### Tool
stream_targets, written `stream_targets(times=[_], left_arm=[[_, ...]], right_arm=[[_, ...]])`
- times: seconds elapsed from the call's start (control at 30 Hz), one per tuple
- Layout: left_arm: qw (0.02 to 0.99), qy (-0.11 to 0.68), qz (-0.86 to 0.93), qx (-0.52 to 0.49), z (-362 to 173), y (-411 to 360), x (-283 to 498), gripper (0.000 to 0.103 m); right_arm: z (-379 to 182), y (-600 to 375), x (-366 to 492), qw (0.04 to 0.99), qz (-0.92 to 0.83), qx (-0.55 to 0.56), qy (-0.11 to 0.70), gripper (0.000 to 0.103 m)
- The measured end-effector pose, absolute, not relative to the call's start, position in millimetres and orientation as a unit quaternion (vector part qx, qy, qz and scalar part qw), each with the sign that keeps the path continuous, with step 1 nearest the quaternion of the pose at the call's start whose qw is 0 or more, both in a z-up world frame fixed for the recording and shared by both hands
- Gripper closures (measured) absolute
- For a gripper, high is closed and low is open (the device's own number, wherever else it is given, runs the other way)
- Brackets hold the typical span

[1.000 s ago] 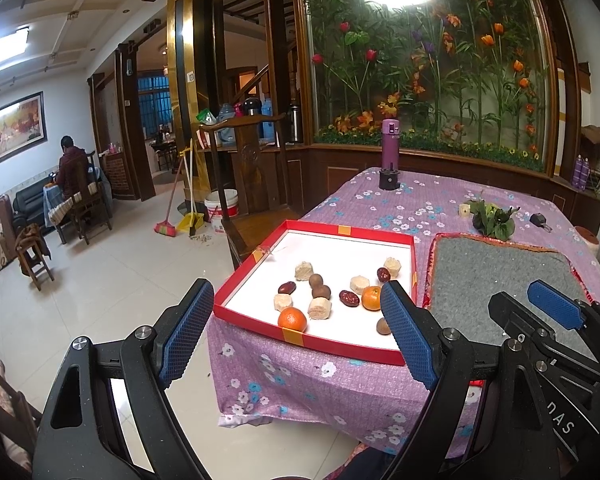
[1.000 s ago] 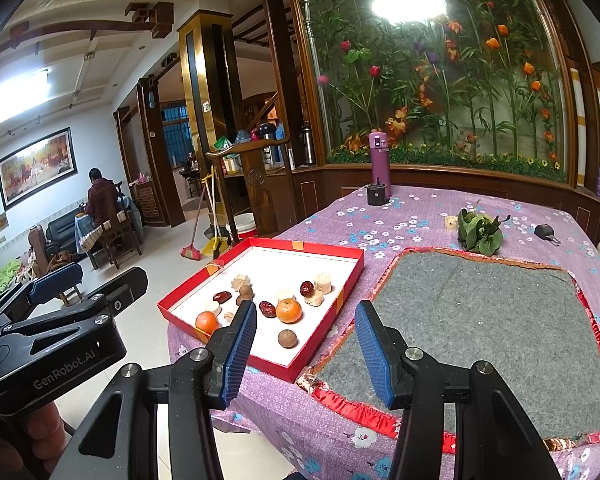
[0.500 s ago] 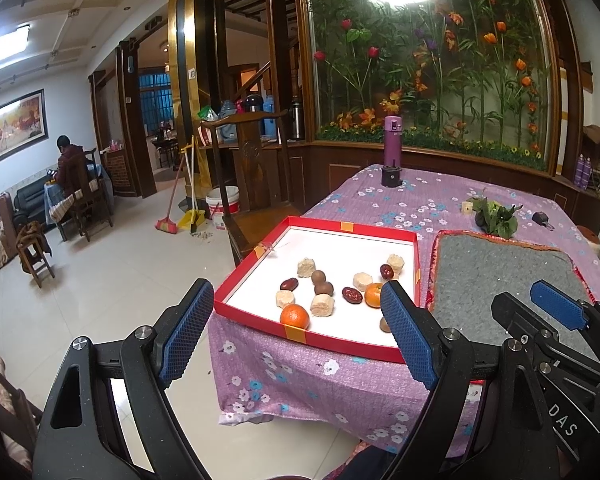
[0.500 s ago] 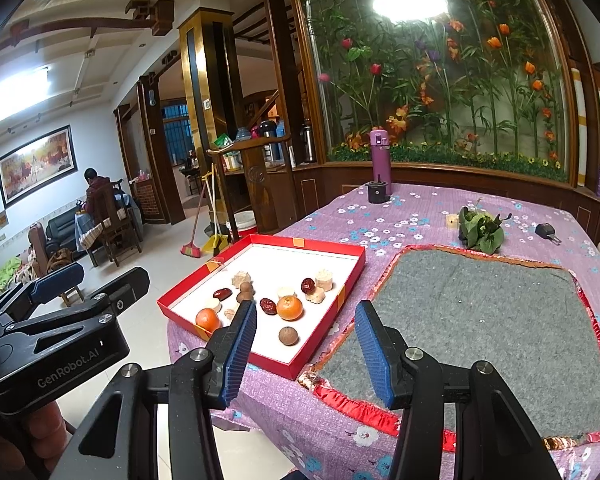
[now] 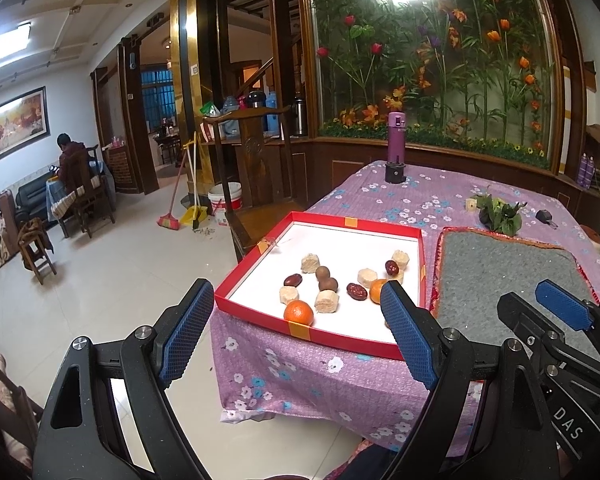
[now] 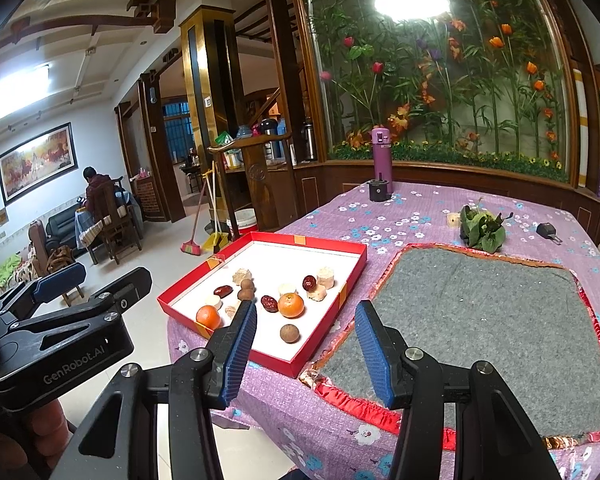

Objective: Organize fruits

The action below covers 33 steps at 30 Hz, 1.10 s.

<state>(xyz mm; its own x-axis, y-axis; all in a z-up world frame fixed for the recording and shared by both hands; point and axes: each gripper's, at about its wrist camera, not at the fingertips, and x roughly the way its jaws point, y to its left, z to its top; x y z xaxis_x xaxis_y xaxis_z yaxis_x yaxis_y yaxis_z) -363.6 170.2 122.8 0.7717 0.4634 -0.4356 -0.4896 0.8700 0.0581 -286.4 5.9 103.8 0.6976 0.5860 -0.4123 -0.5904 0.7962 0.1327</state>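
Observation:
A red-rimmed tray (image 5: 256, 316) (image 6: 308, 360) with a white floor lies at the table's near left corner. It holds two oranges (image 5: 298, 313) (image 6: 291, 305), several dark red dates (image 5: 357, 291) (image 6: 269, 303), brown round fruits (image 5: 322, 273) (image 6: 289, 333) and pale cut chunks (image 5: 310, 263) (image 6: 325, 277). My left gripper (image 5: 296, 328) hangs open short of the tray, nothing between its blue pads. My right gripper (image 6: 306, 350) stands open with its jaws narrower, empty, over the tray's near right corner and the edge of the grey mat (image 5: 500, 280) (image 6: 480, 320).
The table wears a purple flowered cloth (image 6: 380, 216). At its far side stand a purple flask (image 5: 396, 136) (image 6: 381, 156), a leafy bundle (image 6: 482, 226) and a small black key fob (image 6: 548, 230). A wooden chair (image 5: 252, 160) stands by the table. A person sits far left (image 5: 70, 152).
The left wrist view has pulled back slightly, so the tray sits a little farther away. The right gripper has not moved. Both jaws hold their width.

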Motion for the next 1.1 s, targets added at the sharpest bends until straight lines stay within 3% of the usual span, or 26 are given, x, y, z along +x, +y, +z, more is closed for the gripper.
stream_targets(times=[1.1], left_arm=[[0.939, 0.23, 0.255, -0.031, 119.3, 174.6, -359.2, 0.017]], right_arm=[[105.7, 8.9, -285.9, 0.922, 0.321, -0.018, 0.216, 0.054]])
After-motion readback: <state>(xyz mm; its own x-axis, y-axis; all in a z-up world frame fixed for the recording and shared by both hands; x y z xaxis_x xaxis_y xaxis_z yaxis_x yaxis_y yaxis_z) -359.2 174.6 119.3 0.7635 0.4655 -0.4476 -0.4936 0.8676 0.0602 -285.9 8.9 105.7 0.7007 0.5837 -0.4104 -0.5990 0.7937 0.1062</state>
